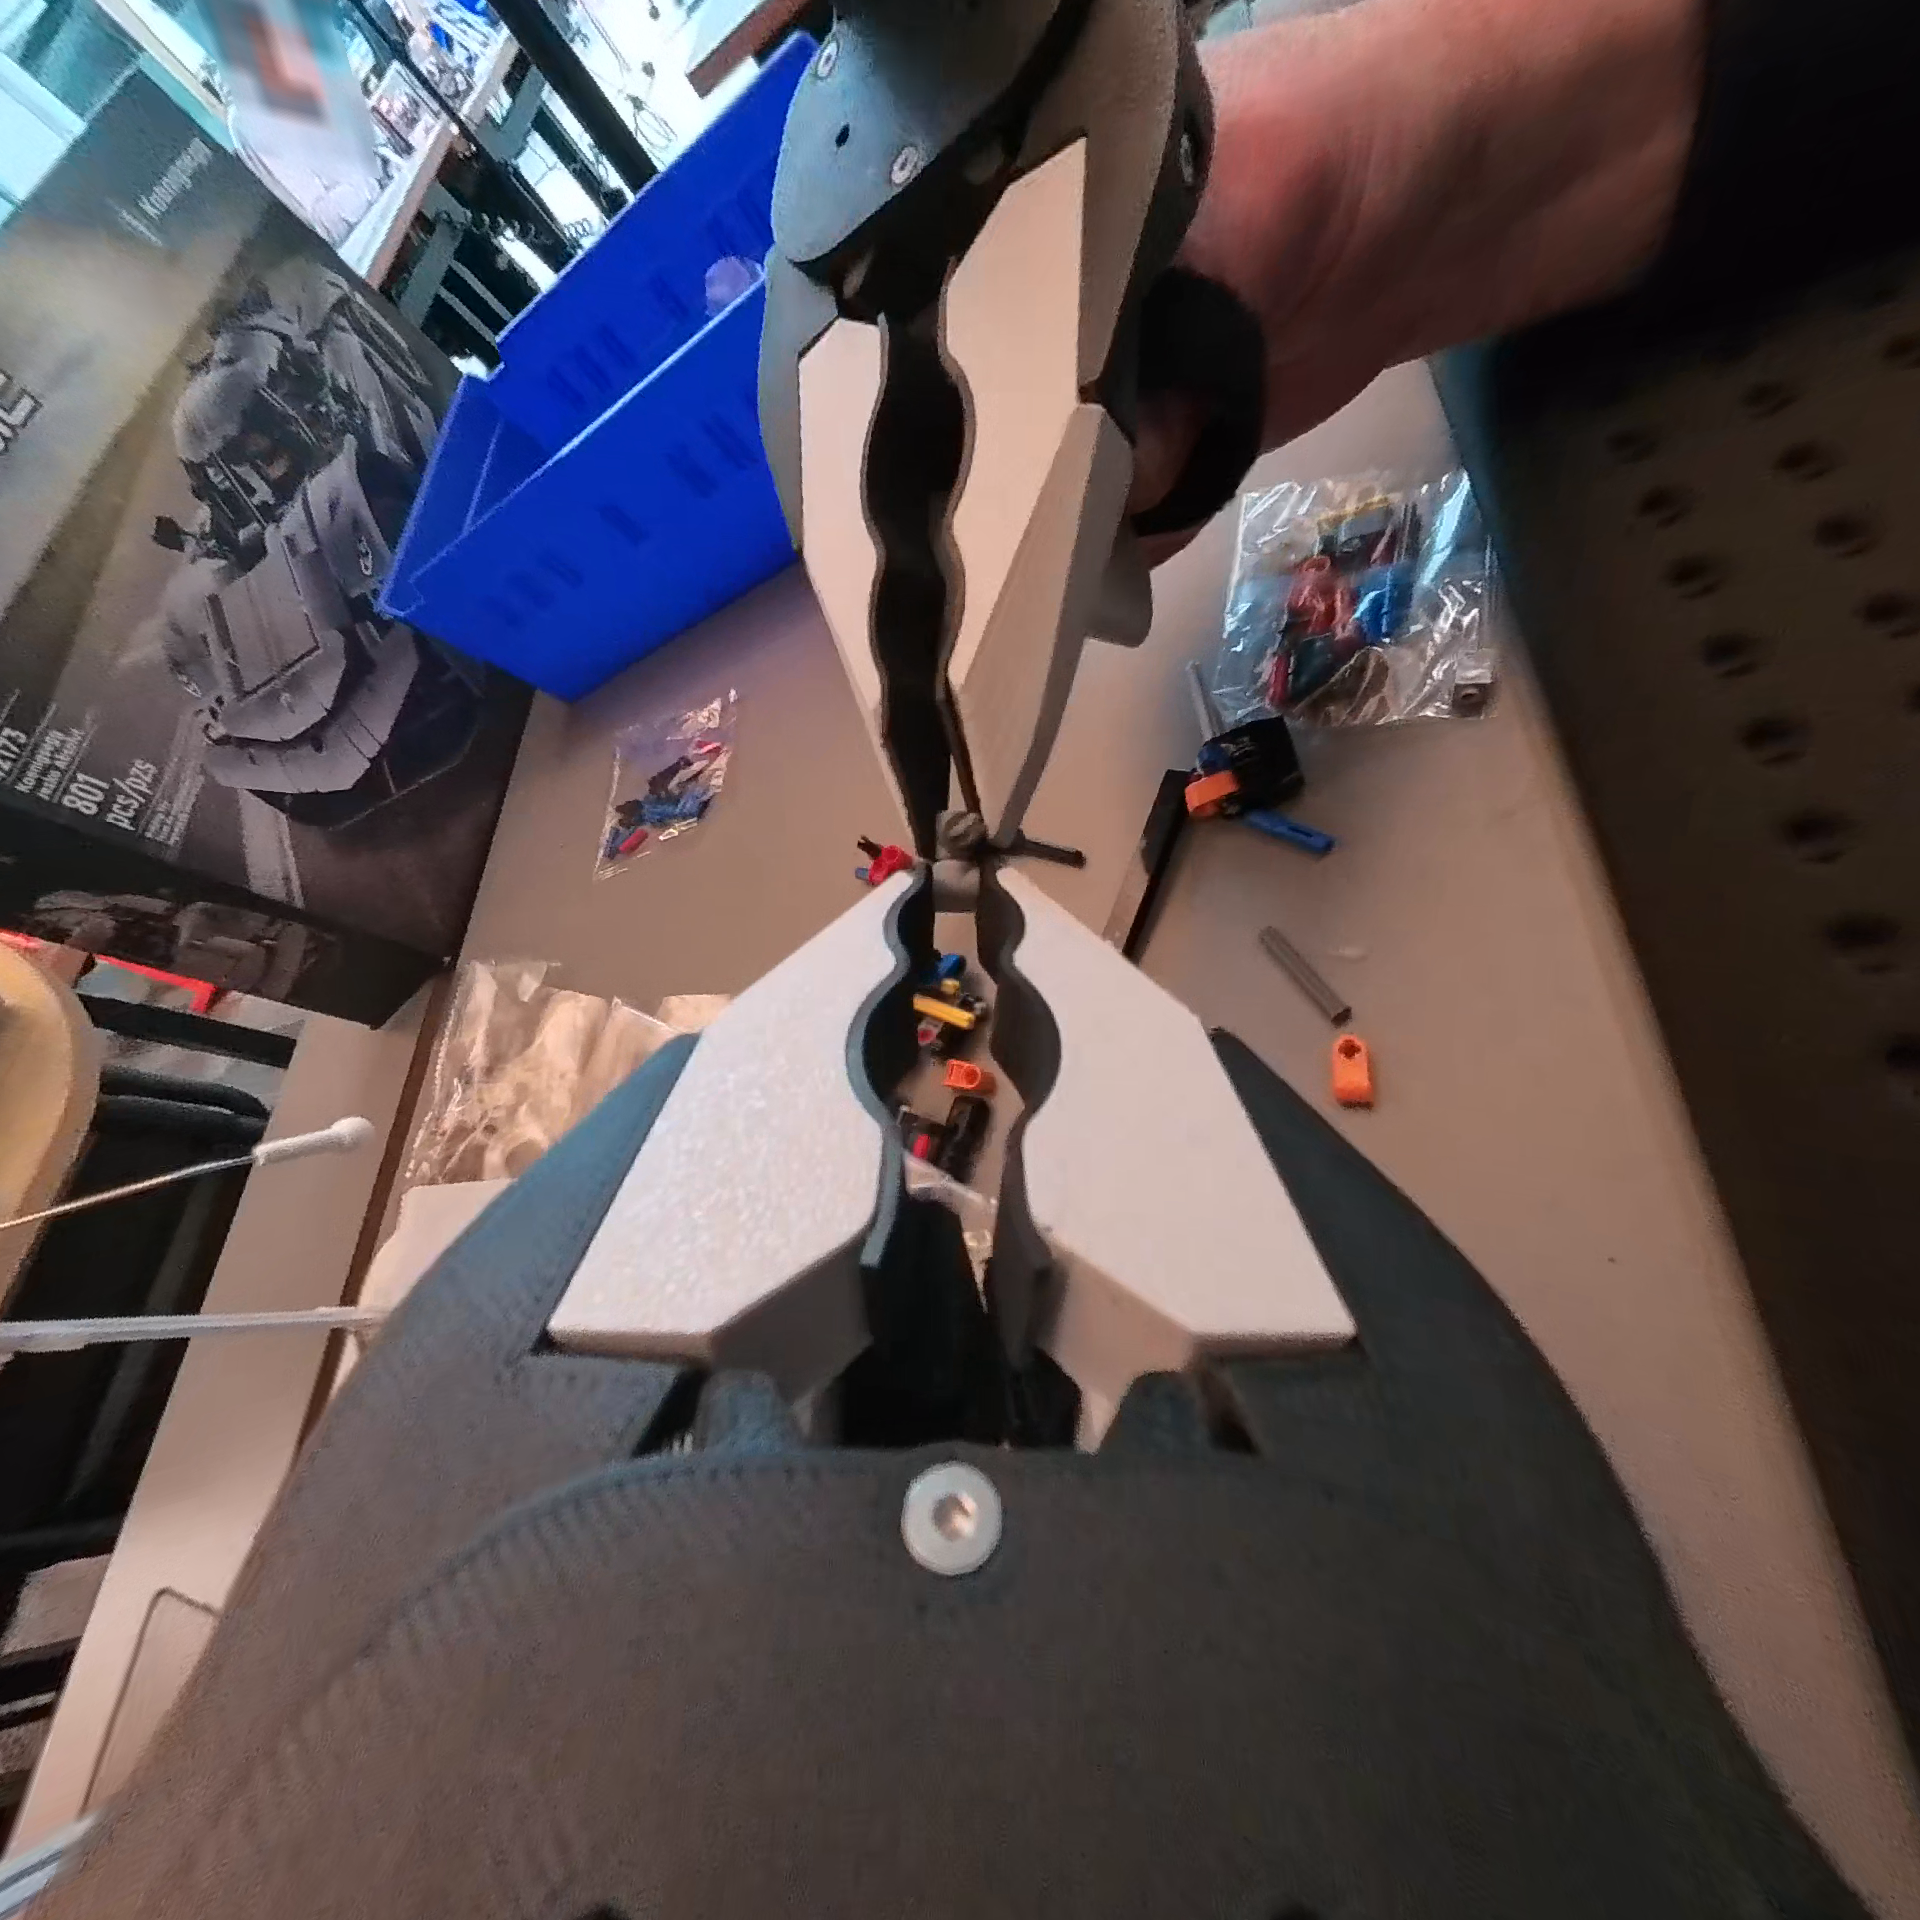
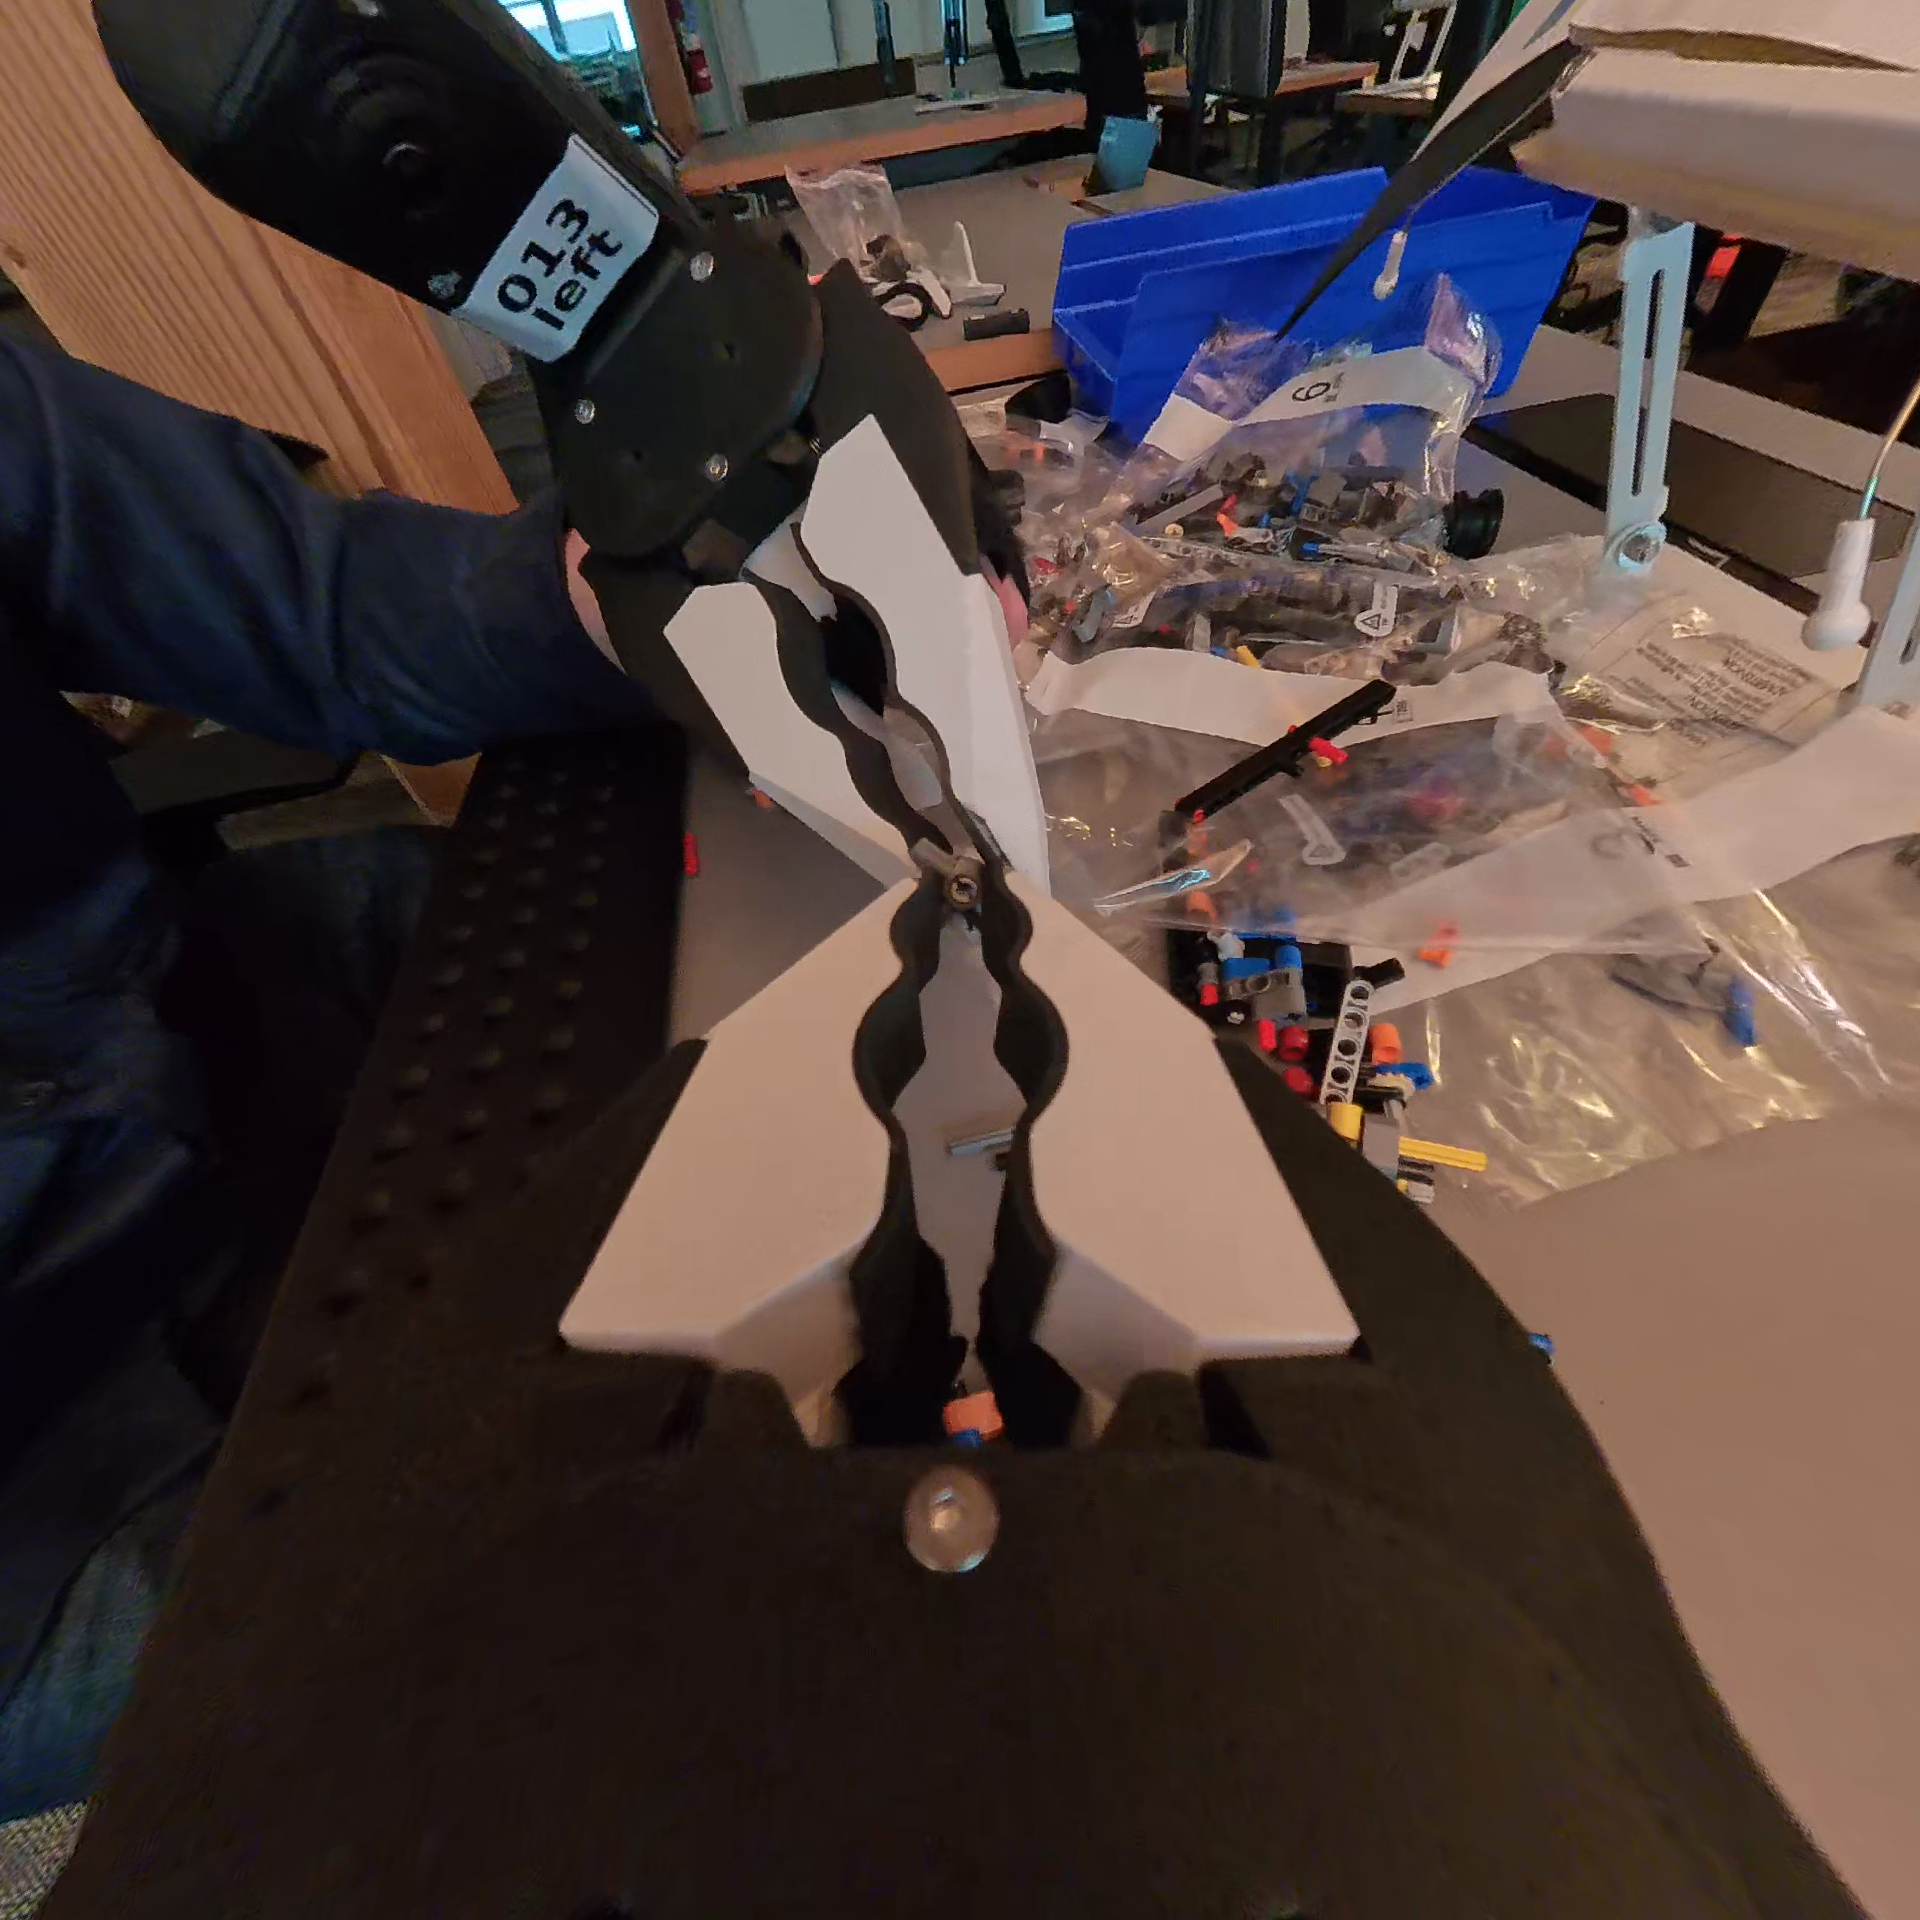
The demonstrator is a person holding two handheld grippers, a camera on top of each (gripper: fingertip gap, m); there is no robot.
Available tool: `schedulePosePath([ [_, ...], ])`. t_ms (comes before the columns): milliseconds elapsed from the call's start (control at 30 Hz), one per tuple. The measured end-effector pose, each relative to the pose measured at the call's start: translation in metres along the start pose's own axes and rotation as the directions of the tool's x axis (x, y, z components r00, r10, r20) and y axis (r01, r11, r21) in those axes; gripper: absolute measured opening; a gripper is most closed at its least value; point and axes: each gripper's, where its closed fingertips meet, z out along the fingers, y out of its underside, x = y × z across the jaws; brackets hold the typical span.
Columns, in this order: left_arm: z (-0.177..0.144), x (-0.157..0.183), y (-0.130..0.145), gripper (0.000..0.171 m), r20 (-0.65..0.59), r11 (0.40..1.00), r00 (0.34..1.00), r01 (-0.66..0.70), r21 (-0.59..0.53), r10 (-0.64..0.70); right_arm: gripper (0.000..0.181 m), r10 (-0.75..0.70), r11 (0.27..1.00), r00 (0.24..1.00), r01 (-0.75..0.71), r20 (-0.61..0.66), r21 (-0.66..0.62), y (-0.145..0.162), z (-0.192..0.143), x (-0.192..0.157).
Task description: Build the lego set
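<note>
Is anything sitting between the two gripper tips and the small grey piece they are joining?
Nothing visible does. The left gripper and the right gripper meet tip to tip in mid-air, both shut on the small grey connector with a black axle through it. The loose pieces lie on the table below.

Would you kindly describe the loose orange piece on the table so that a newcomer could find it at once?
In the left wrist view, start at the clear bag of mixed parts on the table's right side and come toward the camera. Past a grey rod lies the orange piece. It lies alone on bare tabletop, unlike the pieces heaped below the claws.
</note>
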Motion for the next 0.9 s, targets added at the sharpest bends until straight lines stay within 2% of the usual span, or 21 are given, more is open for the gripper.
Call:
schedulePosePath([
  [100,-0.006,0.000,-0.005,0.007,-0.026,0.999,0.999,0.037,0.029,-0.036,0.006,-0.019,1.000,1.000,0.019,0.004,0.015,-0.005,-0.003,-0.003],
  [167,-0.015,-0.015,0.007,0.007,0.033,0.999,0.998,0.054,-0.007,-0.053,0.006,-0.024,0.999,0.998,0.026,-0.064,0.031,-0.007,-0.017,0.007],
  [233,-0.038,-0.036,0.006,0.007,0.038,0.980,0.983,0.173,0.093,-0.177,0.005,0.031,0.991,0.999,-0.025,-0.044,0.129,-0.019,-0.035,0.010],
  [267,-0.043,-0.040,0.004,0.007,0.031,0.976,0.982,0.184,0.112,-0.189,0.006,0.019,0.995,0.999,-0.014,-0.051,0.095,-0.014,-0.030,0.010],
  [367,-0.031,-0.022,0.005,0.007,-0.031,0.987,0.990,0.141,0.077,-0.139,0.006,0.003,0.998,1.000,-0.004,-0.025,-0.060,0.012,-0.008,0.007],
  [567,-0.023,-0.014,0.013,0.007,-0.097,0.980,0.982,0.173,0.094,-0.164,0.006,-0.017,0.978,1.000,0.013,-0.017,-0.210,0.041,0.001,0.006],
  [700,-0.021,-0.010,0.012,0.007,-0.132,0.974,0.973,0.201,0.104,-0.187,0.013,-0.035,0.965,0.999,0.023,-0.041,-0.260,0.051,0.004,0.011],
  [900,-0.015,-0.003,0.018,0.007,-0.196,0.961,0.949,0.266,0.074,-0.248,0.015,-0.054,0.970,0.996,0.035,-0.073,-0.239,0.046,0.001,0.016],
])
